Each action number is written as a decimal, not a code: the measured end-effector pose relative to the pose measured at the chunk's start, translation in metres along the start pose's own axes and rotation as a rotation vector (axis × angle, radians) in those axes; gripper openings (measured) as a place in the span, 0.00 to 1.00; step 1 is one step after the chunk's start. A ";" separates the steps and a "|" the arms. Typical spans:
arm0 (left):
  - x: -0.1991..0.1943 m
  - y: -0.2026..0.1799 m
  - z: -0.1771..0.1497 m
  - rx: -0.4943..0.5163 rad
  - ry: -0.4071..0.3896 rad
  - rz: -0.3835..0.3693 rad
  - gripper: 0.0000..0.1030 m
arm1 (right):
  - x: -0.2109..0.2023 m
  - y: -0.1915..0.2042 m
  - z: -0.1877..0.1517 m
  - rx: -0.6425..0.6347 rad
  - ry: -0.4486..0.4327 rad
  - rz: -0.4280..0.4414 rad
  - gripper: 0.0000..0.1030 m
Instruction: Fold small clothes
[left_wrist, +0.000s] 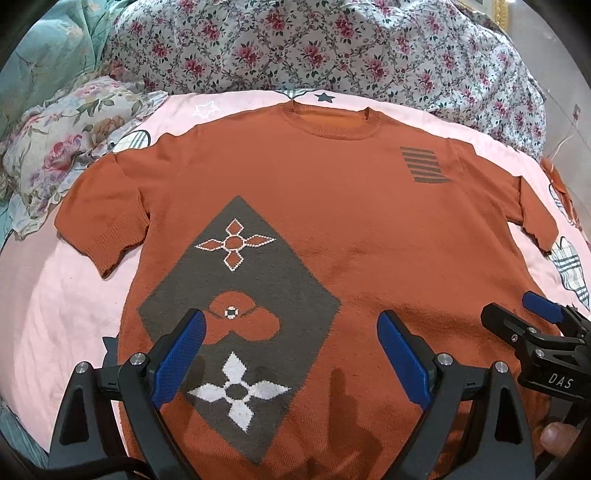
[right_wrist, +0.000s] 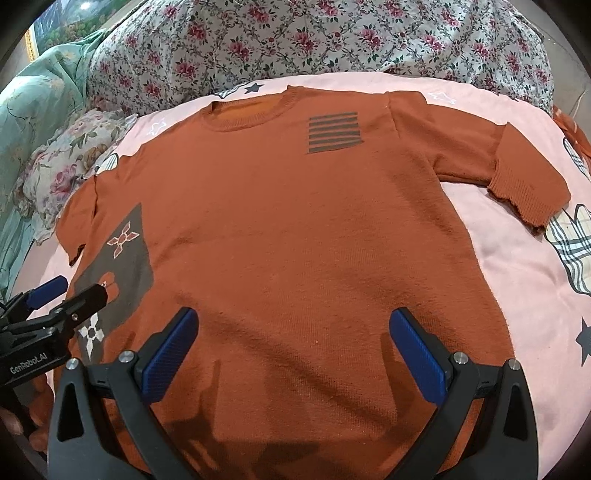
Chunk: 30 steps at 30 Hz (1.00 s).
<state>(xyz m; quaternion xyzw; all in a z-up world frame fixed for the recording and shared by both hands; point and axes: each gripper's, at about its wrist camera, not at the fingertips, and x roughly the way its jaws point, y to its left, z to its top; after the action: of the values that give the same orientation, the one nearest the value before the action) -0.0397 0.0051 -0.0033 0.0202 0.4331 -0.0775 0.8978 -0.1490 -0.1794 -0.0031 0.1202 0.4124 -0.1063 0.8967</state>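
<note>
An orange knit short-sleeved sweater (left_wrist: 314, 206) lies spread flat, front up, on a pink sheet (left_wrist: 66, 302). It bears a grey diamond panel with flower motifs (left_wrist: 236, 295) and a grey striped patch (left_wrist: 423, 164). My left gripper (left_wrist: 291, 325) hovers open over the lower part of the diamond panel, nothing between its blue pads. My right gripper (right_wrist: 293, 323) hovers open above the sweater (right_wrist: 295, 221) near its lower middle, also holding nothing. Each gripper shows in the other's view: the right gripper (left_wrist: 532, 317) at the right, the left gripper (right_wrist: 70, 291) at the left.
A floral white quilt (left_wrist: 332, 48) is heaped behind the collar. A flowered pillow (left_wrist: 62, 155) and teal bedding (left_wrist: 48, 48) lie at the left. Pink sheet (right_wrist: 517, 266) with plaid and star prints shows on both sides of the sweater. A fingertip (left_wrist: 557, 437) shows at the lower right.
</note>
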 end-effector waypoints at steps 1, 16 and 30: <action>0.000 0.000 0.000 0.000 -0.001 0.000 0.92 | 0.000 0.000 0.000 -0.001 0.000 -0.001 1.00; -0.002 -0.004 0.000 0.015 -0.007 -0.008 0.92 | -0.004 -0.005 0.001 0.002 -0.003 -0.016 1.00; -0.001 -0.008 0.000 0.026 -0.004 0.001 0.92 | -0.007 -0.012 0.001 0.008 -0.006 -0.013 1.00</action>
<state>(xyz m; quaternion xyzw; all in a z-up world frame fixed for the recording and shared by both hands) -0.0420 -0.0022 -0.0022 0.0317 0.4304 -0.0827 0.8983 -0.1561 -0.1901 0.0016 0.1208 0.4099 -0.1139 0.8969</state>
